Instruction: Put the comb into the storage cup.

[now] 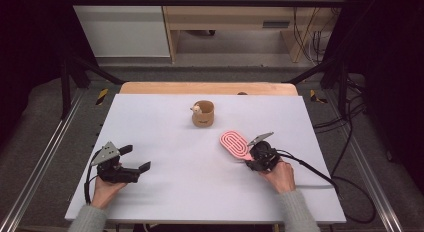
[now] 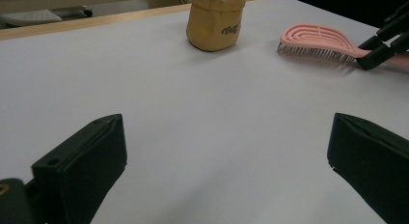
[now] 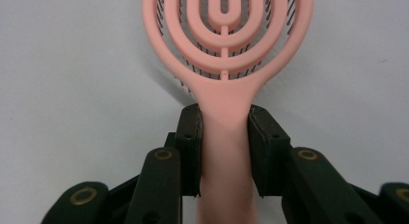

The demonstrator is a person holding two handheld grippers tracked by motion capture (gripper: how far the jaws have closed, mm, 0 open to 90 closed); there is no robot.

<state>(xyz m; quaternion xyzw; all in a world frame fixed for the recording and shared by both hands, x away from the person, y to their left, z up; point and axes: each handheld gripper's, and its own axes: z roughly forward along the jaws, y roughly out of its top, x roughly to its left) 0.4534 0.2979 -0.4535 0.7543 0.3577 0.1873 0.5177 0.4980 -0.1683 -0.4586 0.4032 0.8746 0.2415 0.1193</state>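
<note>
**Right claw clamped on the hairbrush handle, left claw idle and open**

From my seat I see the right gripper [image 1: 252, 159] sitting on the right half of the table [image 1: 165, 192], and its two black jaws have closed in on the handle of the pink hairbrush [image 1: 235, 144]. In the right gripper view the pads [image 3: 192, 147] press against both sides of the handle, just below where it widens into the head, so I read that claw [image 3: 224, 151] as gripping the hairbrush [image 3: 226, 45]. The brush lies bristles down on the white surface, its head pointing away from the hand, toward the middle of the table.

The left gripper [image 1: 137, 159] is on the left side near the front edge, well apart from the brush. Its jaws stand wide in the left gripper view, with bare table between them; I call it [image 2: 226, 151] open and holding nothing.

Farther back, near the centre, a small tan cup [image 1: 203, 114] stands upright. In the left gripper view the cup [image 2: 214, 22] is to the left of the hairbrush [image 2: 318, 40], apart from it, and I see the right claw [image 2: 381, 50] at the handle end
</note>
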